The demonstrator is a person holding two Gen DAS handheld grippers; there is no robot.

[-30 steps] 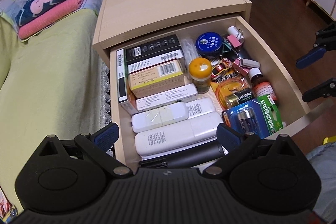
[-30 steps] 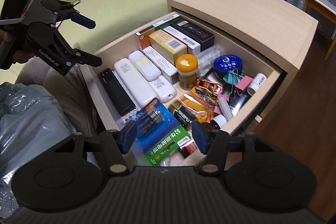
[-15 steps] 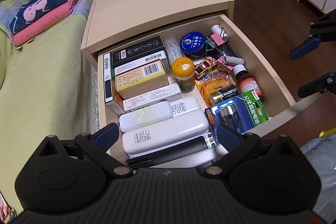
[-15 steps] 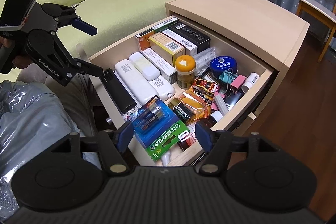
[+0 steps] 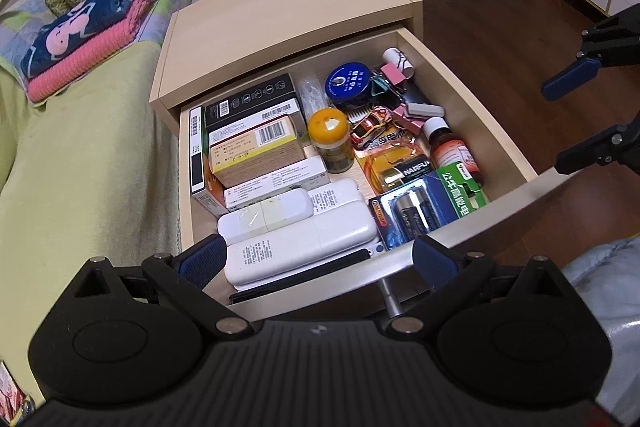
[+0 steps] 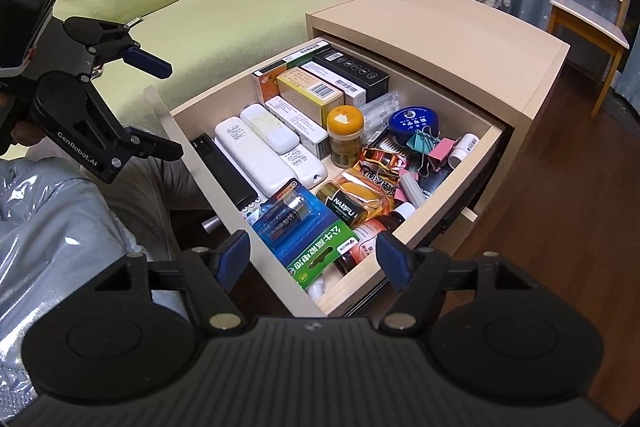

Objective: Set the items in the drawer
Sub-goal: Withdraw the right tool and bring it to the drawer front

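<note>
Drawer (image 5: 496,131) stands pulled out of the bedside cabinet (image 5: 288,15), packed: cartons (image 5: 256,143) at left, white remotes (image 5: 300,247) in front, orange-lidded jar (image 5: 328,125) mid, battery packs (image 5: 424,207) and brown glass bottle (image 5: 450,151) at right. Left gripper (image 5: 316,259) and right gripper (image 6: 312,257) both hang spread and empty above the front edge. Likely handling: cartons light and crushable, take by the flat sides; remotes slick, grip across the width; bottle fragile, take at the cap.

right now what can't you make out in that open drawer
- Black remote: left wrist view, mostly hidden under the white remote and behind the drawer front.
- Brown bottle: right wrist view, partly covered by the green battery pack.
- Box labels: print too small to read.
</note>
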